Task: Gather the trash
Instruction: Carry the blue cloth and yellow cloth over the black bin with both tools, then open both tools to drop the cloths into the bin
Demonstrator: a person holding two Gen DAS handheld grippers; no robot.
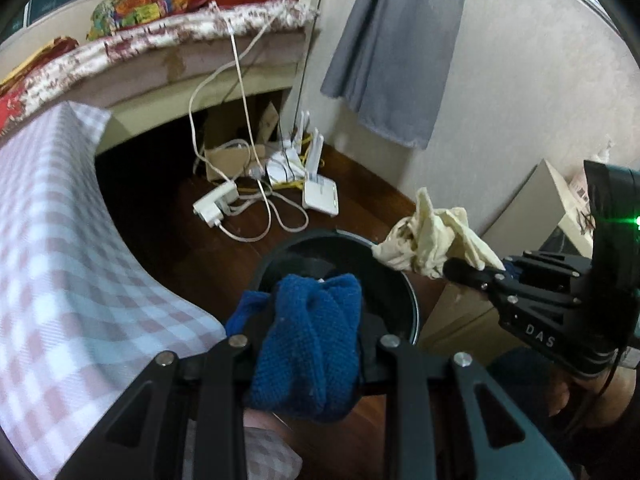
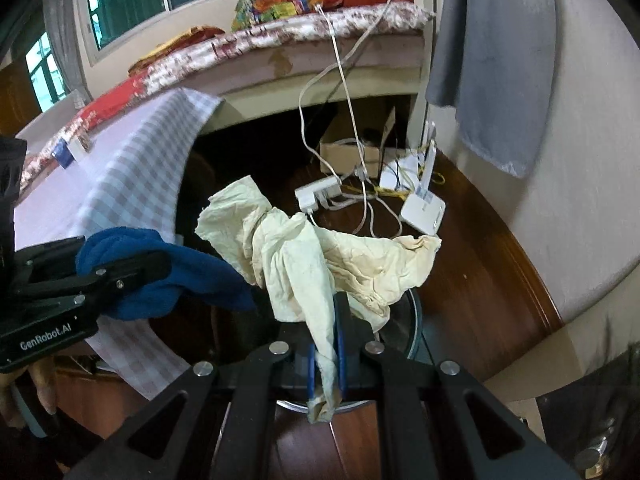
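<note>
The left gripper (image 1: 308, 344) is clamped on a bunched dark-blue knitted cloth (image 1: 308, 340), which bulges out between its black fingers and hangs directly over the mouth of a round black waste bin (image 1: 404, 280) standing on the dark wooden floor (image 1: 360, 196). From the right wrist view the same blue cloth (image 2: 168, 276) shows at the left, pinched in that gripper (image 2: 132, 268).

The right gripper (image 2: 325, 344) has its jaws nearly together, gripping a crumpled cream-coloured paper wrapper (image 2: 320, 256) whose lower tail runs down between the blue pads while the rest fans out above them. In the left wrist view this wrapper (image 1: 432, 240) sits at the bin's right rim, held by the right gripper (image 1: 468, 270); whether it touches the rim is hard to tell through the blur.

A pink-and-white checked tablecloth (image 1: 80, 248) drapes at the left beside the bin. Behind it on the floor lie a white power strip (image 1: 214, 204) with tangled white cables (image 1: 256, 208) and a white router (image 1: 320, 196). A grey cloth (image 1: 396, 48) hangs against the pale wall.
</note>
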